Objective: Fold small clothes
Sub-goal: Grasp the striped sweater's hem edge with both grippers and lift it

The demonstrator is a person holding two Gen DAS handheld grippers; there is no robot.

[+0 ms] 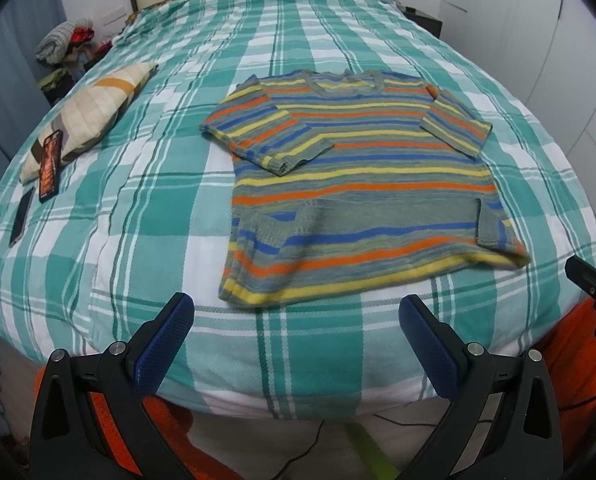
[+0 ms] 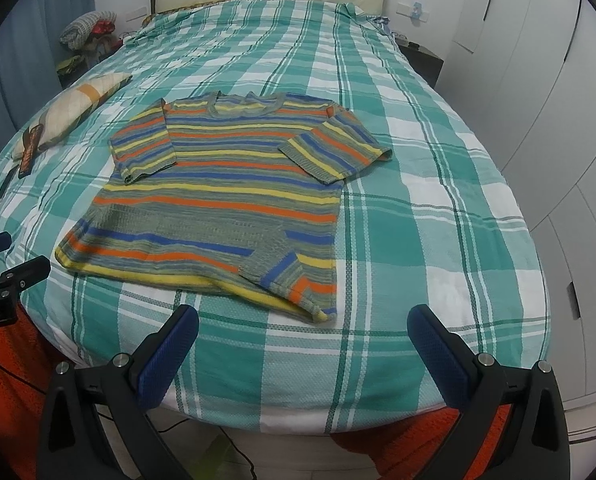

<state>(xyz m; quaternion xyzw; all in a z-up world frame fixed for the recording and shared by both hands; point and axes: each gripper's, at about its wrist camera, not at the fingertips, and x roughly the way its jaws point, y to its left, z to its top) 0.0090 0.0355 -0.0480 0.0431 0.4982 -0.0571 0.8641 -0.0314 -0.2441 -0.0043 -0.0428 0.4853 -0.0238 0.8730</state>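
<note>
A small striped sweater [image 1: 358, 176] in orange, yellow, blue and grey lies flat on the bed, neck away from me, both sleeves folded in over the chest. It also shows in the right wrist view [image 2: 226, 196]. My left gripper [image 1: 296, 312] is open and empty, held just short of the sweater's hem near the bed's front edge. My right gripper [image 2: 302, 324] is open and empty, in front of the hem's right corner. The right gripper's body shows at the left view's right edge [image 1: 594, 292].
The bed [image 1: 146, 208] has a teal and white plaid cover. A beige pillow [image 1: 94, 120], an orange-black tag [image 1: 50, 166] and a dark flat item [image 1: 21, 216] lie at the left. White wardrobe doors [image 2: 538, 120] stand on the right. Orange cloth [image 2: 14, 368] lies below the bed's front edge.
</note>
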